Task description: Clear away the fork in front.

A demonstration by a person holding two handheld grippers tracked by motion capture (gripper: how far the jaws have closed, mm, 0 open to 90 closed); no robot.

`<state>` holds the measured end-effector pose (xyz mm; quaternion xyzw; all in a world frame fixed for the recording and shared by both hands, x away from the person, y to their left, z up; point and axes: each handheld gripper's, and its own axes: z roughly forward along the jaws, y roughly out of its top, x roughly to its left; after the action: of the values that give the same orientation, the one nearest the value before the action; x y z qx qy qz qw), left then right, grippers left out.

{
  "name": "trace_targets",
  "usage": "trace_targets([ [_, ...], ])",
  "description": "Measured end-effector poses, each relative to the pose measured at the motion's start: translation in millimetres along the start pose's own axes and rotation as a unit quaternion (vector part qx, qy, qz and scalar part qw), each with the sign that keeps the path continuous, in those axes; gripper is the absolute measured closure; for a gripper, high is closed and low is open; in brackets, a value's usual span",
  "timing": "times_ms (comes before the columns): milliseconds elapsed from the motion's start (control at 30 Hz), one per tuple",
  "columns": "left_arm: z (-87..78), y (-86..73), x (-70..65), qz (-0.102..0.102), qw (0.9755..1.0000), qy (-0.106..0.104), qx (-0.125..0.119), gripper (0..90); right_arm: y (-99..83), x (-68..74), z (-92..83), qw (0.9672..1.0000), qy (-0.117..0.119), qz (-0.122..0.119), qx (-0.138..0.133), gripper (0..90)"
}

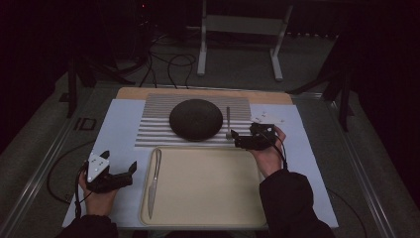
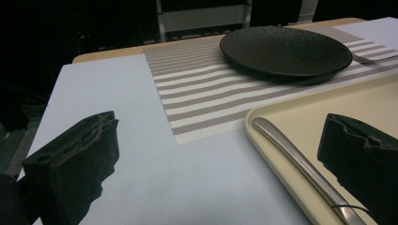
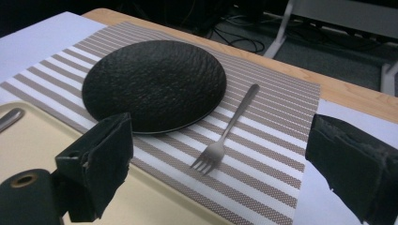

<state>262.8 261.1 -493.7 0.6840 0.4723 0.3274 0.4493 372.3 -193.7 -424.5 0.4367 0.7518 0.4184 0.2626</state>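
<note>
The high view looked forward and down from above; both gripper views sat low, close, sharing the round black textured plate (image 2: 285, 50) (image 3: 154, 84), seemingly ahead of their jaws.

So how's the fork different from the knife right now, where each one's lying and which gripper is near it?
The fork lies on the striped placemat just right of the black plate; the knife lies in the beige tray along its left edge. The fork sits in front of the open right gripper; the knife is beside the open left gripper. The knife looks longer. Both are silvery metal, and neither is gripped.
</note>
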Motion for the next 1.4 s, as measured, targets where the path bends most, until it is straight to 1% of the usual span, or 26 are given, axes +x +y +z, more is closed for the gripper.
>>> trace_targets([
  [133,0.3,-0.2,0.2,0.000,1.0000,0.000,0.001,0.0,-0.1,-3.6,4.8,1.0000,-0.002,0.007,0.003,8.6],
  [167,0.3,-0.2,0.1,0.001,1.0000,0.000,0.001,0.0,-0.1,-5.3,8.1,0.9999,-0.003,0.012,0.009,8.6],
  [300,0.2,-0.2,0.3,0.001,1.0000,0.000,0.001,0.0,0.6,-7.3,13.2,0.9997,-0.007,0.018,0.014,8.6],
  [500,0.2,-0.2,0.4,0.000,1.0000,0.000,0.001,0.0,10.3,-14.0,24.1,0.9994,-0.015,0.025,0.020,8.6],
  [567,0.1,-0.2,0.6,0.000,1.0000,-0.001,0.001,0.0,12.0,-16.6,30.6,0.9990,-0.018,0.030,0.028,8.6],
  [667,0.1,-0.2,0.8,0.000,1.0000,0.000,0.001,0.0,17.6,-20.3,39.1,0.9984,-0.018,0.048,0.023,8.6],
  [700,0.0,-0.2,0.8,-0.001,1.0000,0.000,0.000,0.0,19.8,-20.8,42.2,0.9985,-0.019,0.048,0.021,8.7],
  [733,0.0,-0.2,0.9,-0.001,1.0000,0.000,0.000,0.0,22.0,-21.1,46.0,0.9983,-0.020,0.048,0.026,8.6],
  [833,-0.3,-0.1,1.0,-0.001,1.0000,0.000,0.000,0.0,26.9,-23.3,57.2,0.9982,-0.024,0.048,0.028,8.7],
  [867,-0.5,-0.1,1.2,-0.001,1.0000,0.000,-0.001,0.0,27.6,-24.0,61.1,0.9980,-0.025,0.048,0.032,8.7],
  [900,-0.5,-0.1,1.2,-0.001,1.0000,0.000,-0.001,0.0,27.6,-24.0,61.1,0.9980,-0.025,0.048,0.032,8.7],
  [933,-0.8,0.0,1.3,-0.002,1.0000,0.000,-0.002,0.0,29.5,-26.5,68.3,0.9977,-0.027,0.046,0.042,8.7],
  [967,-1.0,0.0,1.4,-0.003,1.0000,0.000,-0.003,0.0,30.7,-28.0,70.6,0.9977,-0.027,0.047,0.041,8.7],
  [1133,-0.7,-0.1,1.5,-0.001,1.0000,-0.001,-0.001,0.0,36.7,-35.4,83.3,0.9971,-0.034,0.040,0.055,8.8],
  [1267,-0.9,0.0,1.6,-0.002,1.0000,-0.001,-0.003,0.0,35.7,-39.7,98.2,0.9959,-0.043,0.033,0.072,10.6],
  [1400,-0.8,0.0,1.6,-0.002,1.0000,-0.001,-0.003,0.0,27.6,-41.0,113.1,0.9935,-0.053,0.026,0.098,12.2],
])
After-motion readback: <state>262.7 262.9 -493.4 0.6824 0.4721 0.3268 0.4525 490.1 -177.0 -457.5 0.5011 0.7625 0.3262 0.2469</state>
